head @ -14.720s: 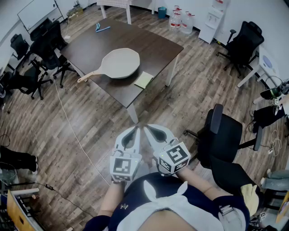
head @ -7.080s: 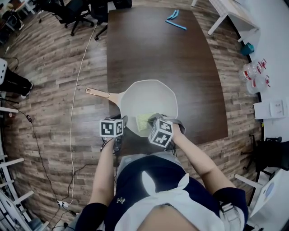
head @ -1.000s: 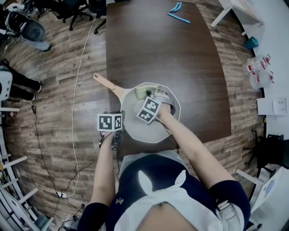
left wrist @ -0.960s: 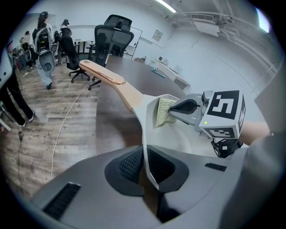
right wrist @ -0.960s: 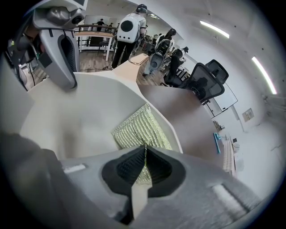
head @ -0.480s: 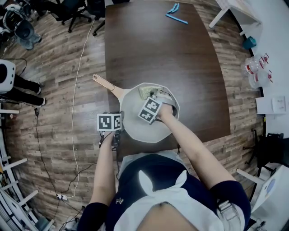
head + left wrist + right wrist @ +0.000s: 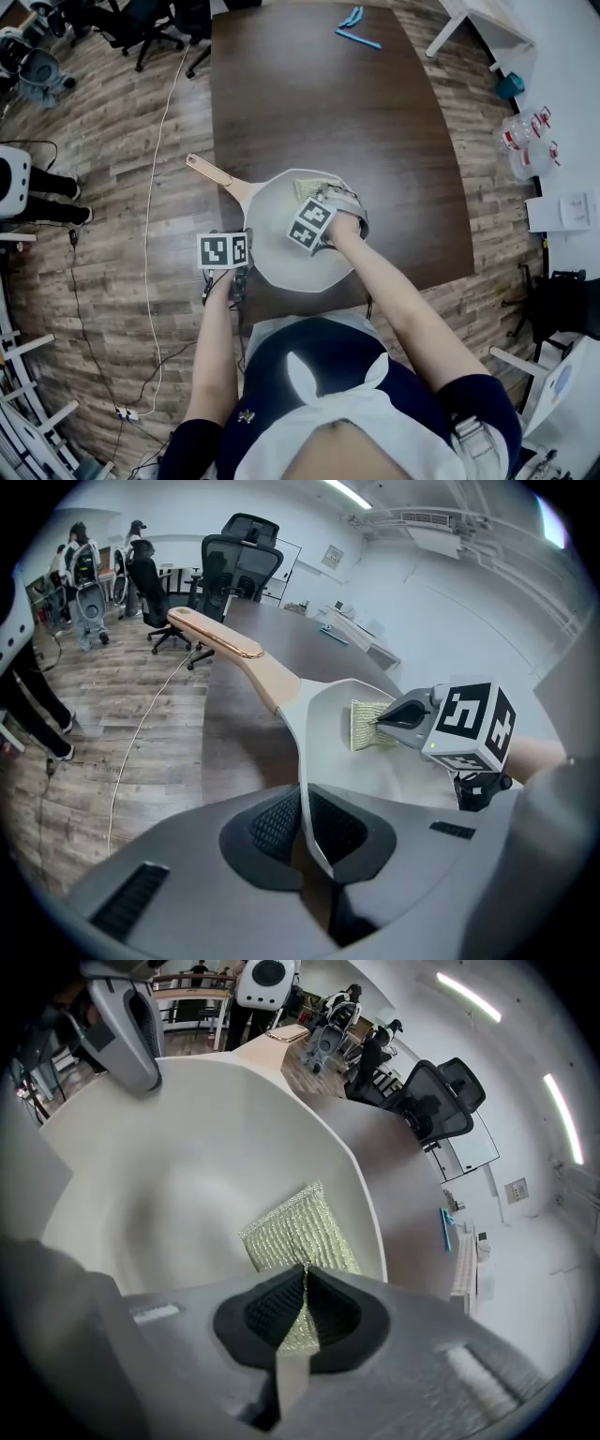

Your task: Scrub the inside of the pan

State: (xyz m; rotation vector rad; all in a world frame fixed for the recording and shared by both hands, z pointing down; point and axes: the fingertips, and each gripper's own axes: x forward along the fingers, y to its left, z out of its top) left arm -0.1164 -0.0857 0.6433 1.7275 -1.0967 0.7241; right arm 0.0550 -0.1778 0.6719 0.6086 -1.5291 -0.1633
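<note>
A pale pan with a tan handle lies on the dark table close to its near edge. My left gripper is shut on the pan's near left rim, and the rim runs between its jaws. My right gripper reaches into the pan and is shut on a yellow-green scouring cloth. The cloth lies flat against the pan's far wall, just under the rim, with the right gripper pinching its near edge. The left gripper view shows the cloth there too.
Blue tools lie at the table's far end. Office chairs stand beyond the table's far left corner, and a cable runs over the wooden floor at the left. Water bottles stand at the right.
My right gripper has slid the cloth a short way to the right along the pan's far side. The left gripper and the pan have stayed where they were.
</note>
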